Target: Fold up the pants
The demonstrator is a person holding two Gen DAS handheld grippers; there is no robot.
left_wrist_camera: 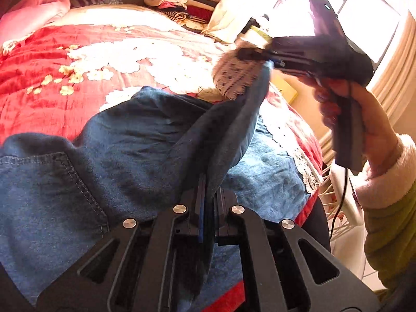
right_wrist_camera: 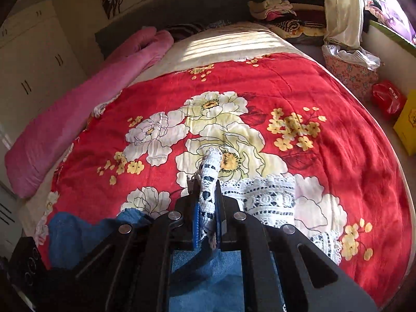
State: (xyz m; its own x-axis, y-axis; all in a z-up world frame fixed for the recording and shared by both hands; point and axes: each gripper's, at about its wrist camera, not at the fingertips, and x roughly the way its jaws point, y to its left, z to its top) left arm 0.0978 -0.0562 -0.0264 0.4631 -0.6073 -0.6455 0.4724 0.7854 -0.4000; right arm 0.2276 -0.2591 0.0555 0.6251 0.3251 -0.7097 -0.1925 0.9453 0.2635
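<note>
Blue denim pants [left_wrist_camera: 109,156] with white lace hems lie on the red floral bedspread [left_wrist_camera: 39,78]. My left gripper [left_wrist_camera: 208,195] is shut on a raised fold of a pant leg. My right gripper [left_wrist_camera: 262,54] shows in the left wrist view, held up to the right, shut on the lace hem [left_wrist_camera: 234,78] of that same leg. In the right wrist view my right gripper [right_wrist_camera: 209,200] pinches the lace hem [right_wrist_camera: 210,179], with denim [right_wrist_camera: 205,273] below it. The other leg's lace hem [right_wrist_camera: 267,197] lies flat on the bedspread [right_wrist_camera: 286,83].
A pink rolled quilt [right_wrist_camera: 78,111] lies along the bed's left side. Stacked folded clothes [right_wrist_camera: 280,10] sit at the far right corner. A floral basket [right_wrist_camera: 351,72], a red bag [right_wrist_camera: 387,98] and a yellow box [right_wrist_camera: 407,122] stand right of the bed.
</note>
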